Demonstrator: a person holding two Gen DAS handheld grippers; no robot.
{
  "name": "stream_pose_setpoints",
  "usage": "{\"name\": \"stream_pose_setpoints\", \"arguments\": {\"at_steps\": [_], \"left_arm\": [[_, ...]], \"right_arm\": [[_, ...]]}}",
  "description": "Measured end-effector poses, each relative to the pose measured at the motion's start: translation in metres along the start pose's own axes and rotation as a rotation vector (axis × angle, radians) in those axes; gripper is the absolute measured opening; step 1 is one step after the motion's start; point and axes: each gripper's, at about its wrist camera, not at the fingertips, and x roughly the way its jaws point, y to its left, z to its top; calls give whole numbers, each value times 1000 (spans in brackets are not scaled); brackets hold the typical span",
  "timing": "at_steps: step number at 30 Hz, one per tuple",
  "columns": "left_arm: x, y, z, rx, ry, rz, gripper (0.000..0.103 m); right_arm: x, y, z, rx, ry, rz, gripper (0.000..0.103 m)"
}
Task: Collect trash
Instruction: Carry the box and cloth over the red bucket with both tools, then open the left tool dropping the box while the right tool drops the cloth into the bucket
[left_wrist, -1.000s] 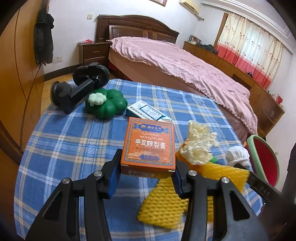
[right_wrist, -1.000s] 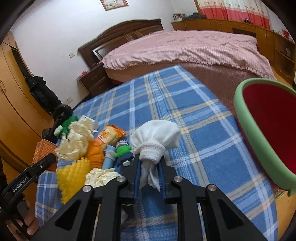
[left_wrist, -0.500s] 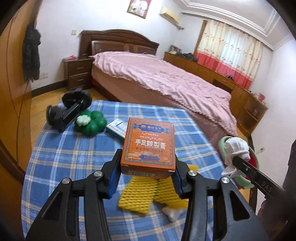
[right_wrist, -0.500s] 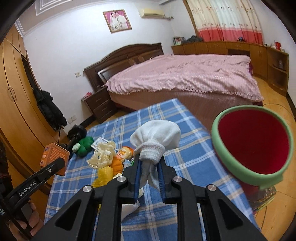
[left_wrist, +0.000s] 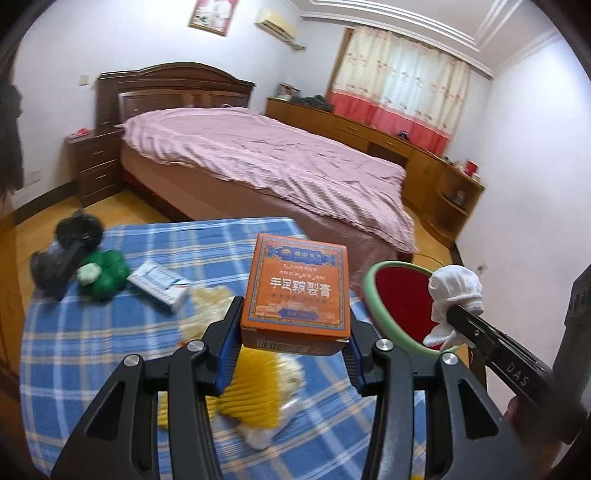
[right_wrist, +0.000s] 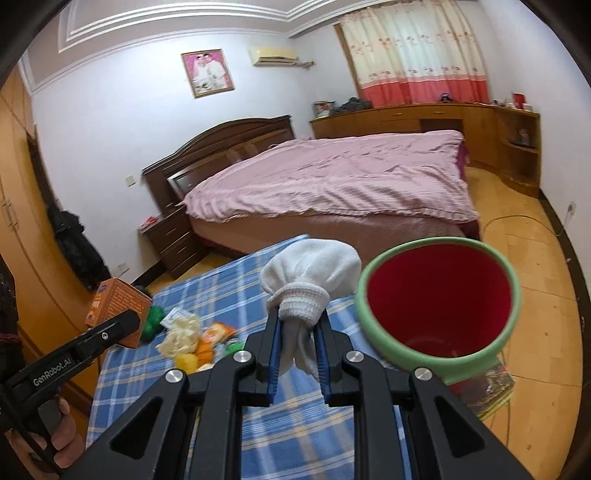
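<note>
Both tongs are pinching sth. Left gripper (left_wrist: 293, 343) presses its blue pads on the sides of an orange box (left_wrist: 297, 291), held in the air above the blue checked table (left_wrist: 92, 347). Right gripper (right_wrist: 298, 349) is nearly pressed together on a white sock bundle (right_wrist: 312, 273), which sticks up just beside the green rim of the red bin (right_wrist: 439, 295), at its left. The bin stands off the table's right edge. On the table remain yellow foam net (left_wrist: 255, 395), a green toy (left_wrist: 105, 271) and a small carton (left_wrist: 159, 282), w/ a black dumbbell (left_wrist: 66, 251) at the far left corner.
</note>
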Motion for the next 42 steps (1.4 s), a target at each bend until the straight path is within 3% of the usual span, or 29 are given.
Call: {"name": "stream_pose_setpoints", "arguments": {"at_steps": [14,23,34,42], "left_arm": [[86,-90,4,92,110,-120,49],[146,-141,-6,144,202,-180,49],[195,-166,-20,148,295,-179,49],[207,-163,-21,120,305,-172,55]], "right_arm": [[33,-111,15,124,36,-150,19],[52,-166,7,186,82,-188,19],[66,-200,2,217,120,-193,20],[81,-204,-1,205,156,-188,24]]}}
